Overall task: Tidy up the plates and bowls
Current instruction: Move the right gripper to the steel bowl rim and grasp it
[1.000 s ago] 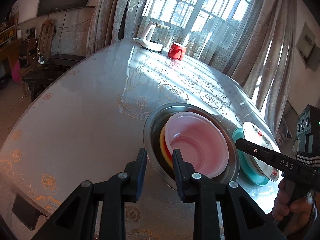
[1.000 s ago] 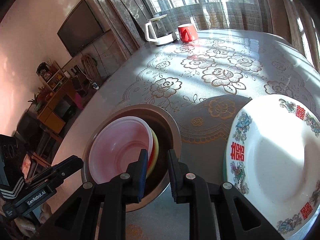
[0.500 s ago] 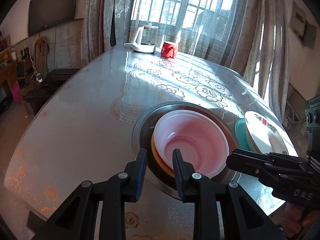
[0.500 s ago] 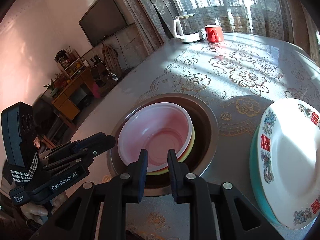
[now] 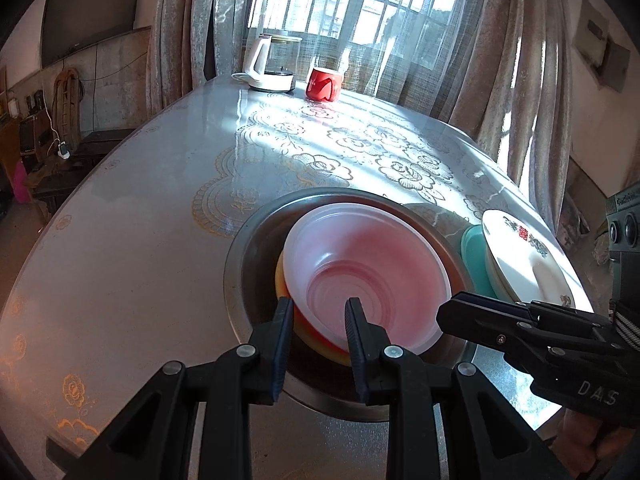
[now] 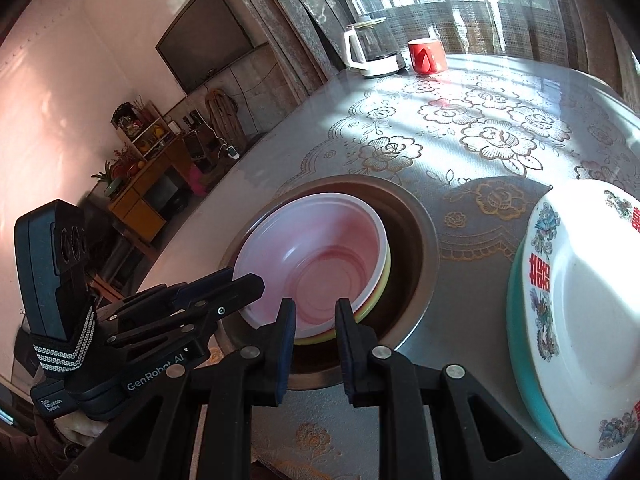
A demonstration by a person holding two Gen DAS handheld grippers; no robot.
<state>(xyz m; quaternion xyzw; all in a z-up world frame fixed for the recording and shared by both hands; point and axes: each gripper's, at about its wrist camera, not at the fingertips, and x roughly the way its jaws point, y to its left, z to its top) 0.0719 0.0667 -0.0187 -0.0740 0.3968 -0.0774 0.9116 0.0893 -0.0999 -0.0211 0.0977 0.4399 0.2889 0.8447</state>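
A pink plastic bowl point(image 5: 368, 268) point(image 6: 316, 264) is nested in a yellow bowl point(image 5: 282, 280) point(image 6: 380, 292) inside a wide metal basin point(image 5: 248, 252) point(image 6: 416, 232) on the table. My left gripper point(image 5: 319, 312) is open, its fingers straddling the near rim of the pink bowl. My right gripper point(image 6: 315, 314) is open at the bowls' near rim, one finger over the pink bowl. Right of the basin, a white plate with red characters point(image 5: 524, 264) point(image 6: 580, 300) rests on a teal plate point(image 5: 472, 256) point(image 6: 524, 348).
A white-based glass kettle point(image 5: 274, 64) point(image 6: 370, 50) and a red mug point(image 5: 324, 84) point(image 6: 427, 56) stand at the table's far edge by the curtained window. The table point(image 5: 140, 240) has a flowered cover. A TV, shelves and low furniture line the left wall.
Both grippers have moved in closer to the bowls; the left one's fingers now straddle the pink bowl's rim. The right gripper has come nearer the left. The jaws keep their gap.
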